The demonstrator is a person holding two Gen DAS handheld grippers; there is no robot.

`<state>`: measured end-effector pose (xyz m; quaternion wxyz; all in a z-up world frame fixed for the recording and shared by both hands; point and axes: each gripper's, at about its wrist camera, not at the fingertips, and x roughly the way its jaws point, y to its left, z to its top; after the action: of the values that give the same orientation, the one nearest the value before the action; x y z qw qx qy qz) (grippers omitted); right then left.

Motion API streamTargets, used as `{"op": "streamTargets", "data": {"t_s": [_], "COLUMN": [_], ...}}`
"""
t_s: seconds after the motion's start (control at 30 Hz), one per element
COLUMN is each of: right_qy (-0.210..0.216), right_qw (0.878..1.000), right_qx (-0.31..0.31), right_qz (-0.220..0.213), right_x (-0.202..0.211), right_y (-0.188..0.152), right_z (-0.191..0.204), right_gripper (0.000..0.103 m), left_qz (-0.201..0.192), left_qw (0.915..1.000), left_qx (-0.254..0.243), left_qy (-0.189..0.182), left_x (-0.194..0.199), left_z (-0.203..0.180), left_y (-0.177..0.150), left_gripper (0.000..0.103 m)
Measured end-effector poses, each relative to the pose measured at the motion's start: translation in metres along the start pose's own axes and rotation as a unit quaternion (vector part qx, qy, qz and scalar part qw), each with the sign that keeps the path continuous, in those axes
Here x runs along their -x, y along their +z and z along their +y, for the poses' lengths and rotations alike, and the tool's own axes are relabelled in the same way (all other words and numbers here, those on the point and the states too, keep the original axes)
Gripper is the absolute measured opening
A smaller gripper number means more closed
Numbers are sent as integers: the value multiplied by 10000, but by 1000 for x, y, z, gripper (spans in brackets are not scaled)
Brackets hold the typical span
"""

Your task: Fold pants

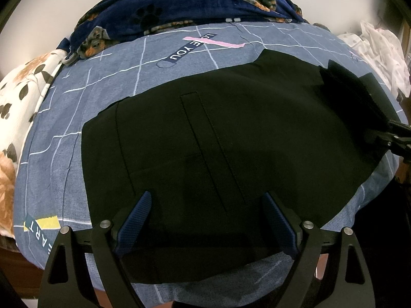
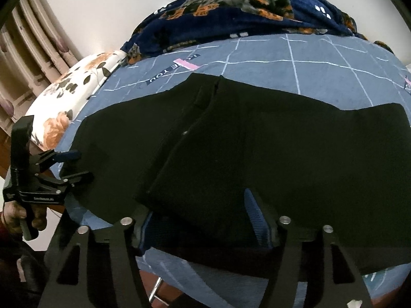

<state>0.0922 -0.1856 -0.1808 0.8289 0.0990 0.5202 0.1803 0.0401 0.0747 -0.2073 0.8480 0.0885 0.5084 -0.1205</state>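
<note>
Left wrist view — black pants (image 1: 218, 138) between both tongs' (image 1: 208, 220) wide-open fingers — ungripped.

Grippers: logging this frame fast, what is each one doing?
Left gripper: open, fingers astride the near edge of the black pants.
Right gripper: open over the pants' near edge.

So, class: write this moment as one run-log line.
step: fold pants | left hand-held gripper: open over black pants | right hand-held gripper: open at pants edge | surface: blue bedsheet
</note>
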Motion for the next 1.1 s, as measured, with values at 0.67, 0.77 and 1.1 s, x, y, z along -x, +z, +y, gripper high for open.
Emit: {"op": "streamTargets", "data": {"t_s": [0.67, 0.77, 1.1], "right_qy": [2506, 2379, 1934], "right_qw": [9257, 9048, 8630], "right_qx": [-2737, -3301, -4185], "right_qz": [-736, -1260, -2065], "right_x": [60, 92, 150], "right_y": [11, -6, -43], "right_z": [-117, -159, -231], "right_gripper": [80, 80, 59], "left_qz": [18, 8, -438], "left_qw": [10000, 10000, 9951], "left_qx": [3, 6, 344], "left_qy": [11, 5, -814], "left_x": [0, -1, 25], "left_z": [0, -1, 1], "left_y": [0, 0, 9], "left_gripper": [89, 89, 89]}}
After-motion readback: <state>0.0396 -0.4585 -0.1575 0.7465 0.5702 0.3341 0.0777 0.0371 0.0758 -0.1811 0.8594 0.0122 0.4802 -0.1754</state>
